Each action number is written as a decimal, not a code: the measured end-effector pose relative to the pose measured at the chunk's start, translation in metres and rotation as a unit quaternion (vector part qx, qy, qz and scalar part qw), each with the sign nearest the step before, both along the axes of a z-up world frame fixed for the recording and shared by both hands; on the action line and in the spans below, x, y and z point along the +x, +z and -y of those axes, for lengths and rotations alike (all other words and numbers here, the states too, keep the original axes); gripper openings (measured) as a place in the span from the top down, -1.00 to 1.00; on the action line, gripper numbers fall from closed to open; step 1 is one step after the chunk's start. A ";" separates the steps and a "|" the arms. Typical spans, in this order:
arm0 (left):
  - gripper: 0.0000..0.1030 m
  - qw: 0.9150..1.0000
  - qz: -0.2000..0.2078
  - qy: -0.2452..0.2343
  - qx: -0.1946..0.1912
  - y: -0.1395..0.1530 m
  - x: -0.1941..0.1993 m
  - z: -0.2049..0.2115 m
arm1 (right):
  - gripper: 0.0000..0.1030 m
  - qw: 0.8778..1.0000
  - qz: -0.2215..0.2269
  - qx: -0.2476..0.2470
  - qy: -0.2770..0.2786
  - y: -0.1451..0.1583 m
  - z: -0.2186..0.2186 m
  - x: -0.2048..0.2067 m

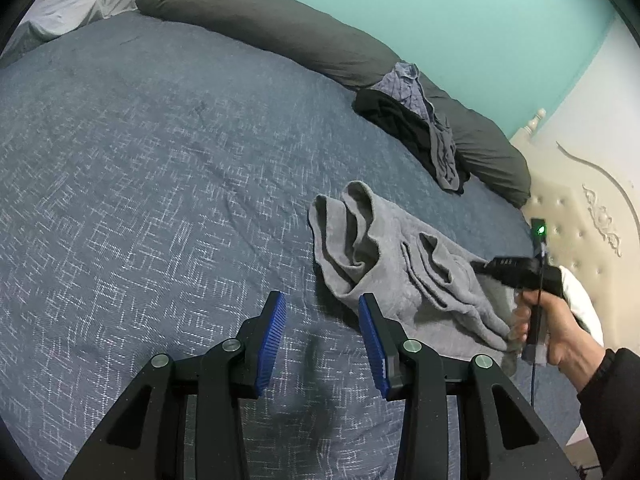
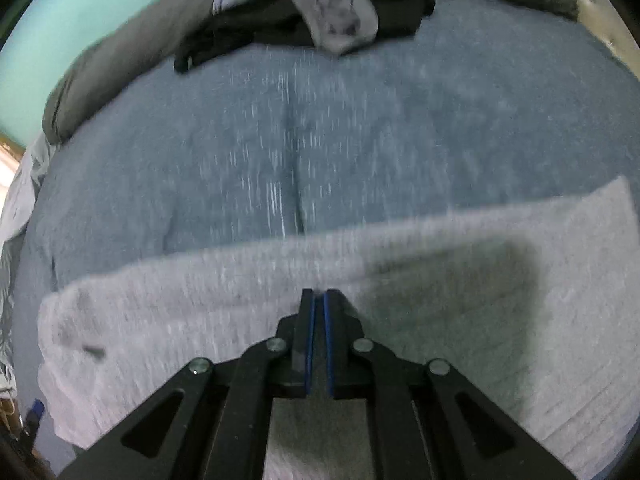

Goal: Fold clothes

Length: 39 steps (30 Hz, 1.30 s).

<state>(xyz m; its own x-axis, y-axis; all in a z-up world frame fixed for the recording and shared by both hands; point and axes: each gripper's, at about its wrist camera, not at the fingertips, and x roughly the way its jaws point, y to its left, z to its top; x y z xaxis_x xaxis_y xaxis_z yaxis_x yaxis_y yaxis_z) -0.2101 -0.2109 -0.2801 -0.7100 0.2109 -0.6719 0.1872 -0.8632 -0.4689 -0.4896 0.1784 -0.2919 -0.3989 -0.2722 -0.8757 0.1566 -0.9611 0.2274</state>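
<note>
holding grey garment (image 1: 400,264) crumpled on bed (image 1: 140,160); my left gripper (image 1: 322,344) spread, right gripper (image 2: 319,312) pressed together (pinch unclear); folding unfinished, pile (image 1: 416,128) waiting.

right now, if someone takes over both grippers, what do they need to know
Left gripper: open, empty, over the blue bedspread just left of the grey garment.
Right gripper: jaws together above the grey garment; whether any cloth is pinched cannot be told, the view is blurred.
Grey garment: rumpled on the bed, no tidy fold visible.
Waiting: a black garment and a blue-grey one heaped by the dark bolster.
Left: fold all three.
</note>
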 end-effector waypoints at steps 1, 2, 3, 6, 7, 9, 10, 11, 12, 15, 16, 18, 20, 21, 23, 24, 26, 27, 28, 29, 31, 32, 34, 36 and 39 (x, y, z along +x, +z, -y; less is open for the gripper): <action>0.19 1.000 0.000 0.000 0.000 0.000 0.000 -0.001 | 0.94 1.000 -0.007 0.001 0.001 0.003 0.000 -0.001; 0.19 1.000 0.000 -0.001 -0.002 0.001 0.000 -0.002 | 0.94 1.000 -0.004 0.007 0.007 0.002 0.002 -0.003; 0.19 1.000 0.000 -0.002 -0.003 0.001 0.000 -0.002 | 0.94 1.000 0.001 0.012 0.011 0.000 0.004 -0.005; 0.17 1.000 0.002 -0.001 -0.003 -0.001 -0.001 -0.003 | 0.94 0.999 0.021 0.019 0.015 -0.011 0.004 -0.003; 0.16 1.000 0.003 -0.001 -0.001 -0.002 -0.001 -0.003 | 0.94 1.000 0.014 0.014 0.017 -0.008 0.003 0.000; 0.11 1.000 0.004 -0.001 0.005 -0.003 -0.002 -0.002 | 0.94 1.000 -0.008 0.001 0.017 0.001 -0.003 0.011; 0.10 1.000 0.004 -0.001 0.009 -0.004 -0.003 -0.002 | 0.94 1.000 -0.019 -0.011 0.013 0.007 -0.008 0.019; 0.06 1.000 0.004 -0.003 0.011 -0.005 -0.003 -0.003 | 0.94 0.999 -0.027 -0.028 0.012 0.011 -0.013 0.028; 0.00 1.000 0.004 -0.006 0.014 -0.005 -0.004 -0.005 | 0.93 0.998 -0.034 -0.044 0.012 0.016 -0.018 0.039; -0.10 0.999 0.005 -0.015 0.039 -0.010 -0.008 -0.011 | 0.91 0.996 -0.057 -0.071 0.013 0.026 -0.032 0.074; -0.10 0.999 0.005 -0.017 0.049 -0.012 -0.008 -0.013 | 0.91 0.995 -0.062 -0.081 0.010 0.029 -0.037 0.086; -0.14 0.997 0.006 -0.024 0.067 -0.016 -0.012 -0.020 | 0.91 0.993 -0.069 -0.097 0.000 0.033 -0.047 0.108; -0.31 0.996 0.010 -0.045 0.076 -0.020 -0.019 -0.033 | 0.91 0.992 -0.074 -0.104 -0.007 0.035 -0.057 0.126; -0.44 0.995 0.013 -0.055 0.081 -0.022 -0.022 -0.039 | 0.91 0.991 -0.075 -0.110 -0.012 0.033 -0.063 0.133; -0.47 0.994 0.017 -0.067 0.087 -0.027 -0.026 -0.051 | 0.91 0.990 -0.078 -0.120 -0.019 0.030 -0.075 0.148; -0.47 0.993 0.019 -0.073 0.093 -0.029 -0.029 -0.057 | 0.91 0.989 -0.077 -0.121 -0.020 0.028 -0.079 0.155; -0.48 0.992 0.022 -0.074 0.100 -0.032 -0.032 -0.064 | 0.91 0.990 -0.079 -0.117 -0.019 0.023 -0.085 0.166; -0.48 0.992 0.019 -0.070 0.102 -0.031 -0.033 -0.065 | 0.91 0.990 -0.081 -0.116 -0.018 0.022 -0.088 0.171; -0.48 0.992 0.016 -0.066 0.104 -0.031 -0.034 -0.067 | 0.91 0.989 -0.085 -0.117 -0.016 0.021 -0.089 0.175; -0.49 0.992 0.015 -0.062 0.105 -0.031 -0.035 -0.068 | 0.91 0.989 -0.089 -0.119 -0.013 0.020 -0.090 0.178; -0.49 0.993 0.014 -0.055 0.102 -0.033 -0.035 -0.070 | 0.91 0.988 -0.098 -0.121 -0.009 0.018 -0.091 0.184; -0.49 0.993 0.017 -0.053 0.101 -0.035 -0.035 -0.070 | 0.91 0.987 -0.102 -0.122 -0.007 0.017 -0.092 0.187; -0.49 0.993 0.025 -0.046 0.103 -0.039 -0.037 -0.070 | 0.91 0.986 -0.111 -0.125 -0.003 0.015 -0.094 0.194; -0.49 0.994 0.032 -0.041 0.096 -0.041 -0.040 -0.070 | 0.91 0.984 -0.115 -0.134 0.003 0.011 -0.094 0.198; -0.49 0.993 0.018 -0.036 0.107 -0.038 -0.041 -0.069 | 0.91 0.982 -0.112 -0.150 0.009 0.004 -0.094 0.201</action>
